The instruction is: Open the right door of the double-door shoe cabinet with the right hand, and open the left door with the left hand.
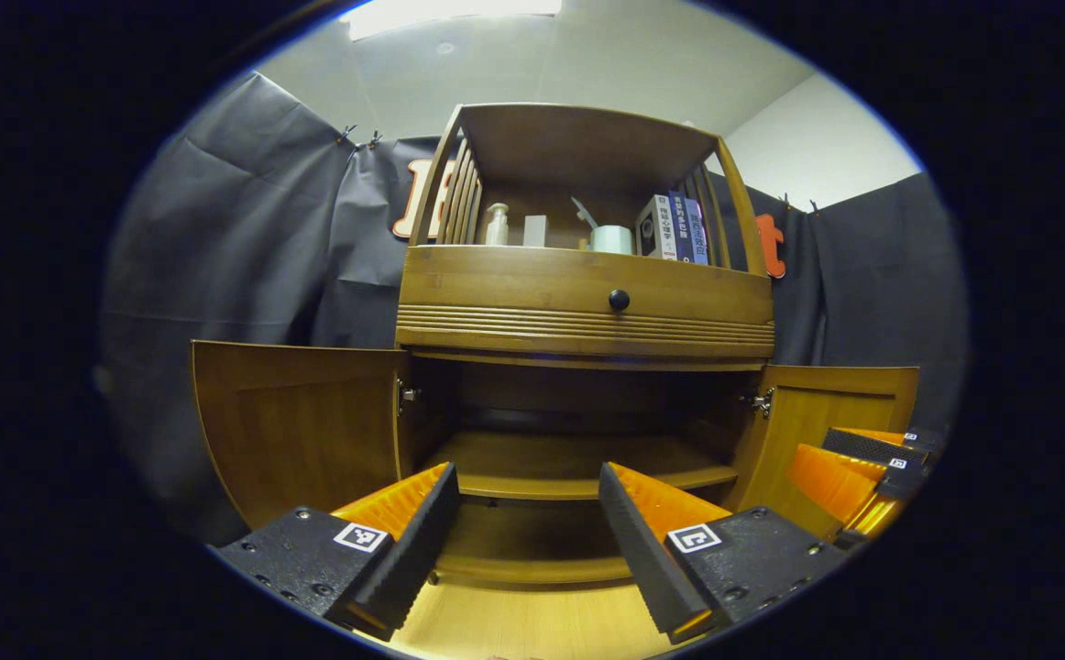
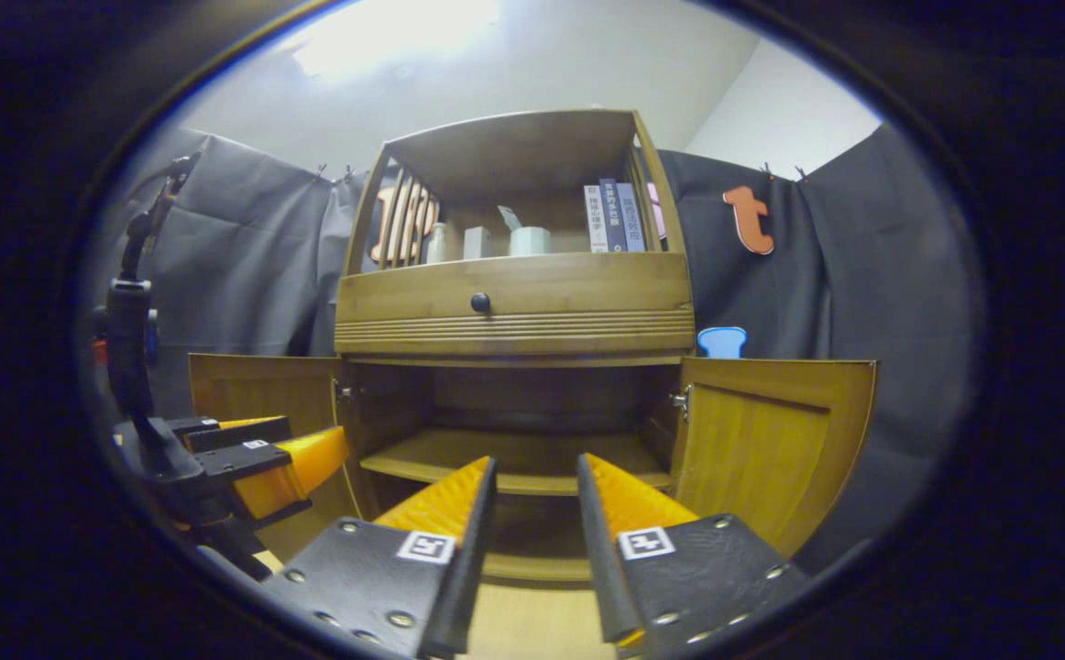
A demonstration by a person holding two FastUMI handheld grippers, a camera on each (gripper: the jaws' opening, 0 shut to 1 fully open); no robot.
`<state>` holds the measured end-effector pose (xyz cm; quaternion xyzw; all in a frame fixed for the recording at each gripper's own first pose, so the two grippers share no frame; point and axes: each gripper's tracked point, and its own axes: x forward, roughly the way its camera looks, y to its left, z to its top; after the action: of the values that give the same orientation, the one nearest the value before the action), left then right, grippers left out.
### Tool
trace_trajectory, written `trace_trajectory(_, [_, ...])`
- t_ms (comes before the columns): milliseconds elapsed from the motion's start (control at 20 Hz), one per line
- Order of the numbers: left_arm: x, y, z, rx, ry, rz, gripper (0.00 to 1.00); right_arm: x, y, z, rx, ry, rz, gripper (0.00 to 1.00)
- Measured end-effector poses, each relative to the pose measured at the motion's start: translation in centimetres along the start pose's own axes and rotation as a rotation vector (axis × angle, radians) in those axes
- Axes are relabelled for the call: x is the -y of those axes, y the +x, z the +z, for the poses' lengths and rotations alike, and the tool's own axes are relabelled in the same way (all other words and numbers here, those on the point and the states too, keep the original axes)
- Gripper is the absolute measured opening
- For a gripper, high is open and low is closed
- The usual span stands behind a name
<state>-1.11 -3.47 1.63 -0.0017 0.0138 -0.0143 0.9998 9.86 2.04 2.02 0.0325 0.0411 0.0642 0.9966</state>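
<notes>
Hanging apart with nothing between its fingers, the left tool [image 1: 523, 513] faces the shoe cabinet [image 1: 585, 302], and the right tool [image 2: 532, 513] is likewise spread and empty. Both doors stand swung wide: the left door [image 1: 299, 426] and the right door [image 1: 826, 408] flank a bare inner shelf [image 1: 578, 467]. Off to the side, the left gripper view catches the other tool near the right door, while the right gripper view adds a black stand [image 2: 134, 348] behind the left tool.

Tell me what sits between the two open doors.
In the left gripper view, a bare shelf sits in the open compartment between the left door and right door.
</notes>
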Motion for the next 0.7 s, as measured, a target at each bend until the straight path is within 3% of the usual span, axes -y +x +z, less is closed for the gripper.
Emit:
trace_trajectory(150, [-0.34,0.14,0.01,0.003,-0.006,0.015,0.92,-0.18,-0.2,0.21,0.006,0.004,0.005,0.87])
trace_trajectory(250, [-0.44,0.11,0.08,0.009,-0.007,0.015,0.92,-0.12,-0.26,0.13,0.008,0.006,0.0,0.94])
trace_trajectory(300, [-0.41,0.09,0.15,0.011,-0.008,0.013,0.96,-0.2,-0.29,0.08,0.008,0.006,-0.002,0.94])
trace_trajectory(400, [-0.24,0.18,0.02,0.007,-0.006,0.003,0.92,-0.15,-0.38,0.0,0.005,0.005,-0.008,0.94])
trace_trajectory(700, [0.09,0.46,-0.12,0.002,0.012,-0.022,0.96,-0.22,-0.56,-0.13,0.005,0.005,-0.023,0.94])
